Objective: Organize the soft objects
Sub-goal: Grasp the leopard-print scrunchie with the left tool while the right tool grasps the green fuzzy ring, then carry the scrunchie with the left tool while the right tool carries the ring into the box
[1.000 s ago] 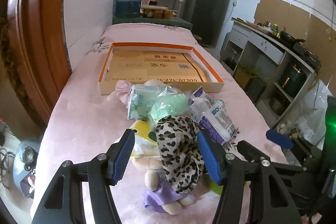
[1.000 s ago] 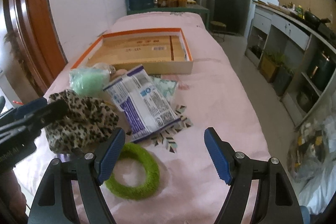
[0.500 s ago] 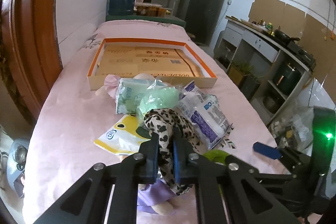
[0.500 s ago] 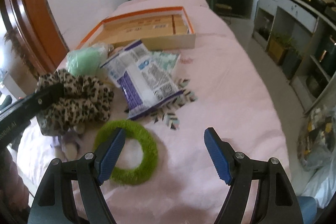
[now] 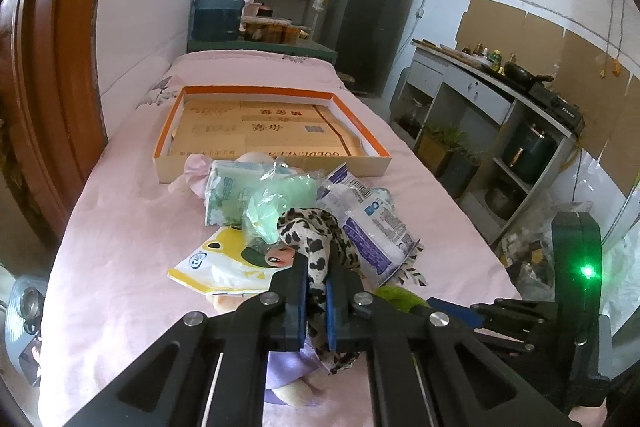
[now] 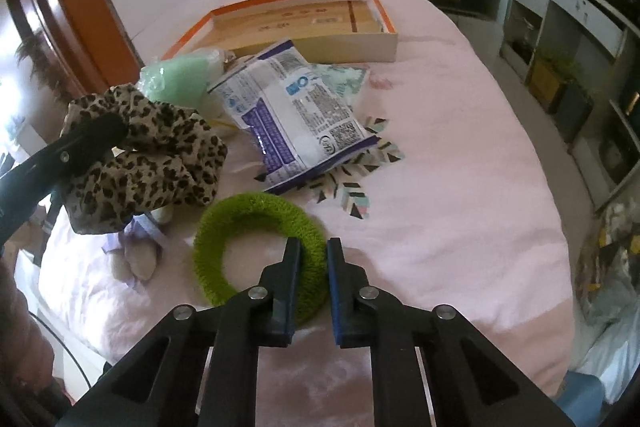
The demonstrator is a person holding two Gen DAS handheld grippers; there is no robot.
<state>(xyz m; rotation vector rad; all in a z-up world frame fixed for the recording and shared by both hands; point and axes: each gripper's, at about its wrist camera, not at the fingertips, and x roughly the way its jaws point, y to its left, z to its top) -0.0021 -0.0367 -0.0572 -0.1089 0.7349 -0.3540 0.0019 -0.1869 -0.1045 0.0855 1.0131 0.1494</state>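
While both arms are angling downward over the pink-covered surface [image 6: 460, 147], I am clamping my left gripper [image 5: 316, 297] on the crumpled leopard-print cloth [image 5: 320, 247] and my right gripper [image 6: 313, 267] on the fuzzy green ring's [image 6: 224, 227] near rim.

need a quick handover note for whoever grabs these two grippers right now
Left gripper: shut on the leopard-print scrunchie, at the near end of the pile.
Right gripper: shut on the green fuzzy ring, which lies on the pink bedcover.
Orange-rimmed box: beyond the pile, holding only flattened cardboard.
On the bedcover: blue-and-white packet, green bagged bundle, tissue pack, yellow pouch, plush toy.
Done: both grips made.
Left: probably carry both to the box, then the rest.
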